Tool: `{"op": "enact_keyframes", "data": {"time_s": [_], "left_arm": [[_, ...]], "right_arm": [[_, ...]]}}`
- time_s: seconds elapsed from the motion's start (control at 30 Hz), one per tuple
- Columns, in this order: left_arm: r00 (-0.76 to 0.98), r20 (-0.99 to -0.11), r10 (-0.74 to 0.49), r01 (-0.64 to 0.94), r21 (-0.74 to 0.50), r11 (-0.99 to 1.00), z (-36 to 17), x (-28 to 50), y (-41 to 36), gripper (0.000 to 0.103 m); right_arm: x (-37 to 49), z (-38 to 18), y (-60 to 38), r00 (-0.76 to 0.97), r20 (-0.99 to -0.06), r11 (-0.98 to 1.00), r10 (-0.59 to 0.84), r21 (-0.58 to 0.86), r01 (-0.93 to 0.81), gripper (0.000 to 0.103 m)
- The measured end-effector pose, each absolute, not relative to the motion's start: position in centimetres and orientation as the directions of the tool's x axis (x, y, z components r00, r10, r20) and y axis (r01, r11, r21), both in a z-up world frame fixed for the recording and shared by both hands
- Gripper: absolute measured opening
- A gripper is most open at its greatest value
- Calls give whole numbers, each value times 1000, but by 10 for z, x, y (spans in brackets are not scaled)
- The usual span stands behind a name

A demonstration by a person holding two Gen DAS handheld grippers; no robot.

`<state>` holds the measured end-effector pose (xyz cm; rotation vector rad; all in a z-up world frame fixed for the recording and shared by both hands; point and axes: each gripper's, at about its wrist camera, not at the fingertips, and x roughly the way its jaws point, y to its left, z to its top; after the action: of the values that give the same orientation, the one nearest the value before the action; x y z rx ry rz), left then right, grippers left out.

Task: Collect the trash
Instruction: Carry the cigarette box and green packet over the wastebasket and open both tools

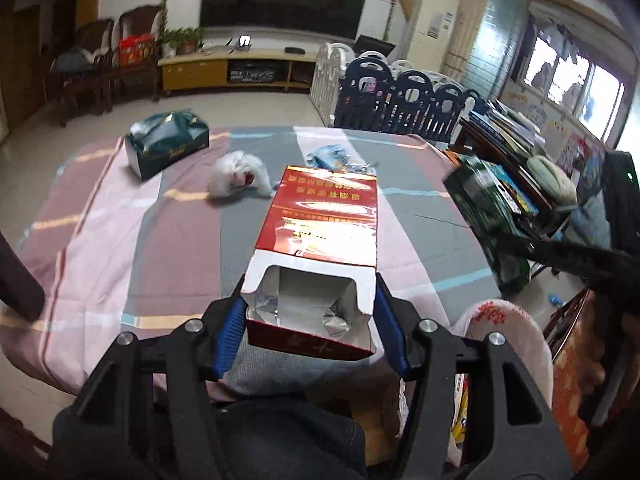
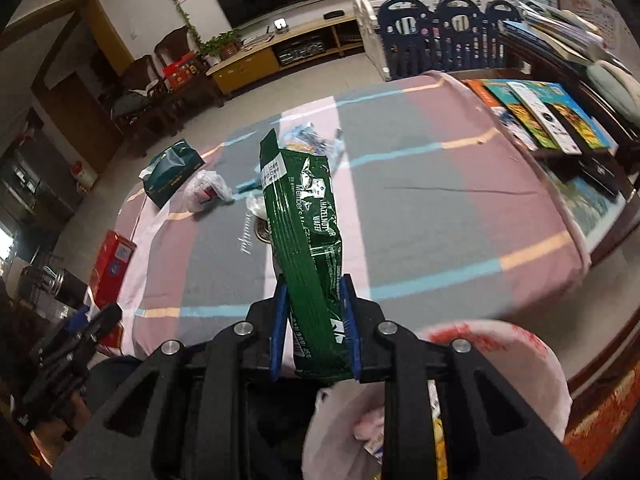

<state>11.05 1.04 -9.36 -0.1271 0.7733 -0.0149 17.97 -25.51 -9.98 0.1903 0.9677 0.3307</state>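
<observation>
Tabletop (image 1: pixel 120 208) partly cleared | we grip red carton (image 1: pixel 320 240), green wrapper (image 2: pixel 308 240) in jaws | next: release over trash bag (image 2: pixel 520 360)

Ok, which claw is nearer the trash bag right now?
Right. The right claw, shut on a green wrapper, hangs just above the bag. The left claw, gripping a red box, is farther off to the bag's left.

My right gripper (image 2: pixel 316 328) pinches a green wafer wrapper (image 2: pixel 306 232) above the striped tablecloth (image 2: pixel 440 208). A white bag-lined bin (image 2: pixel 520 364) sits just below, and my left gripper (image 2: pixel 68 356) carries a red box (image 2: pixel 112 268).
</observation>
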Motion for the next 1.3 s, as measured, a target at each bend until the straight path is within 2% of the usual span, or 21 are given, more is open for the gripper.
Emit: {"op": "enact_keyframes", "data": {"time_s": [0.1,0.3,0.47,0.6,0.8,1.03,1.3], "left_arm": [[725,-689,-13,-12,-31,999,-81,99,-18,59],[728,-683,-48,75,10,997,-69,82,-66,59],[718,-689,-99,154,18,988,-66,72,-104,59],[685,-713,-149,233,20,972,-76,66,-137,59],[602,-775,-193,324,16,946,-109,59,-175,59],[618,-771,-157,342,84,936,-120,41,-190,59],[634,-757,-158,283,37,958,-114,39,-163,59]], "right_arm": [[146,-98,-279,542,-790,958,286,248,-144,26],[104,-91,-314,555,-802,975,222,192,-112,26],[89,-70,-347,618,-763,980,192,185,-76,26],[81,-62,-365,629,-752,978,196,199,-68,26],[73,-92,-374,564,-807,983,173,179,-45,26],[76,-96,-372,541,-819,979,192,198,-48,26],[81,-79,-357,547,-820,985,167,159,-63,26]]}}
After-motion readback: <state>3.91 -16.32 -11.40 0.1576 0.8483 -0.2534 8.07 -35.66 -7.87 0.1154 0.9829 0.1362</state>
